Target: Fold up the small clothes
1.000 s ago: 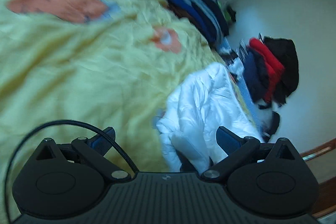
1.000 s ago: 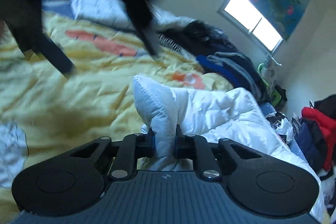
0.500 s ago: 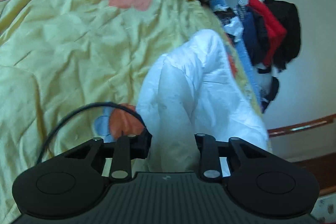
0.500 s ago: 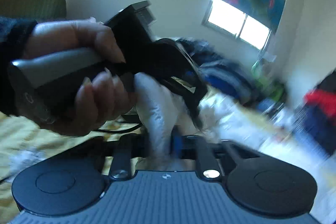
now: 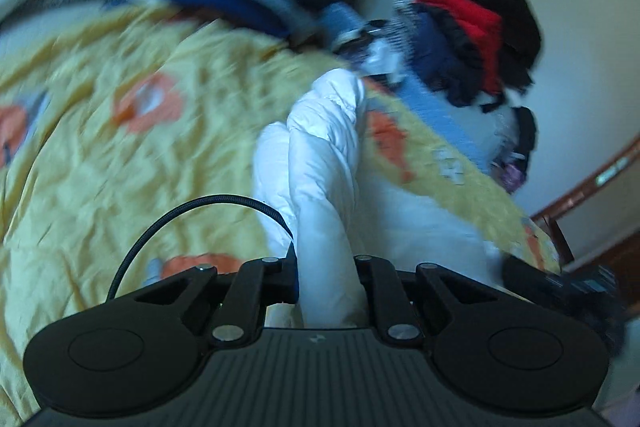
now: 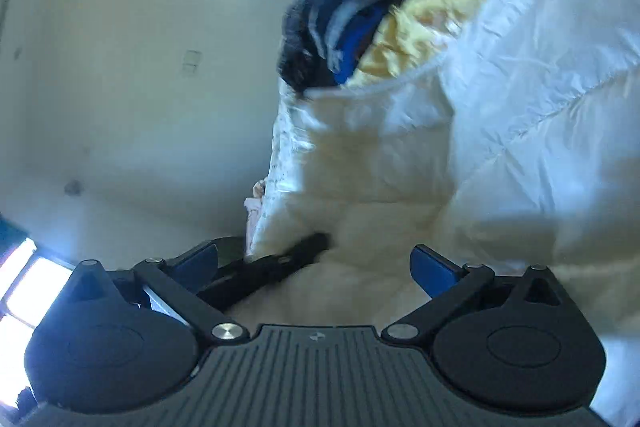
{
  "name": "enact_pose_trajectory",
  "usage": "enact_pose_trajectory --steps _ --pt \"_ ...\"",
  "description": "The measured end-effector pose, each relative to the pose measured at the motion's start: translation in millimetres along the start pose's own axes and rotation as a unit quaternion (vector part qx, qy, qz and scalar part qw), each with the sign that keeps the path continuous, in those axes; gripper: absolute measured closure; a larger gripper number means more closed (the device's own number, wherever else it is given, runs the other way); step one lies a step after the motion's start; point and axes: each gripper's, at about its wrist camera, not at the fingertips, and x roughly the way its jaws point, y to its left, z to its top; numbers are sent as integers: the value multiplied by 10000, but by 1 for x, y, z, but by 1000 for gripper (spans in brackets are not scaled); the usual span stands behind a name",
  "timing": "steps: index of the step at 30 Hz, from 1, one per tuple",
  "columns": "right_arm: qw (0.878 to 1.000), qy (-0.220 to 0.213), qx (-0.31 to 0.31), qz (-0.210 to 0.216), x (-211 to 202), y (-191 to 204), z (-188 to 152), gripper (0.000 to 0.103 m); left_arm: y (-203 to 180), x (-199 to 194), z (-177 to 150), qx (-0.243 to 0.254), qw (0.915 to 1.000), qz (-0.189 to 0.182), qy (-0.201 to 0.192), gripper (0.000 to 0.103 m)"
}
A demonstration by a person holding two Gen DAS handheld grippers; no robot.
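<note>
Both tools are matte black plastic. The left gripper (image 5: pixel 326 281) has a ribbed top plate with a small pale logo, round discs at either side, silver screws on its link arms, and a braided black cable (image 5: pixel 176 217) looping up. The right gripper (image 6: pixel 314 263) matches, with blue fingertip pads (image 6: pixel 434 271).

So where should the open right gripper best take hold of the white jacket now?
Probably the corded hem edge of the white jacket, approached from the open side at the left of the right wrist view. It is a thin, free border standing clear of the padded body, so the right gripper, whose jaws are opening with no pad touching cloth, could close across it. The left gripper already pinches another fold.
</note>
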Motion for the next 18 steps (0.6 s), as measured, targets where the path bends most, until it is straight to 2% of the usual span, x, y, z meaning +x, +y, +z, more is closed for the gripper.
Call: enact_pose_trajectory --steps 3,6,8,11,15,18 --pt "9966 188 551 582 -10 -13 6 1 -59 -14 -1 679 9972 -224 -210 90" --pt "9921 198 689 1031 -39 -20 14 1 -120 -12 -14 1322 9899 -420 -291 90" --pt "9921 195 617 1079 -68 -25 23 1 -161 0 -29 1764 9828 -478 -276 90" --pt "9894 -36 696 1274 -121 -39 35 2 -213 31 -56 2231 9734 -493 -173 90" --pt "9888 -268 661 1313 -180 -60 42 1 -261 72 -108 2775 9598 -422 -75 90" --pt "9871 -474 836 1282 -220 -85 40 1 -287 89 -149 3106 9497 -334 -207 90"
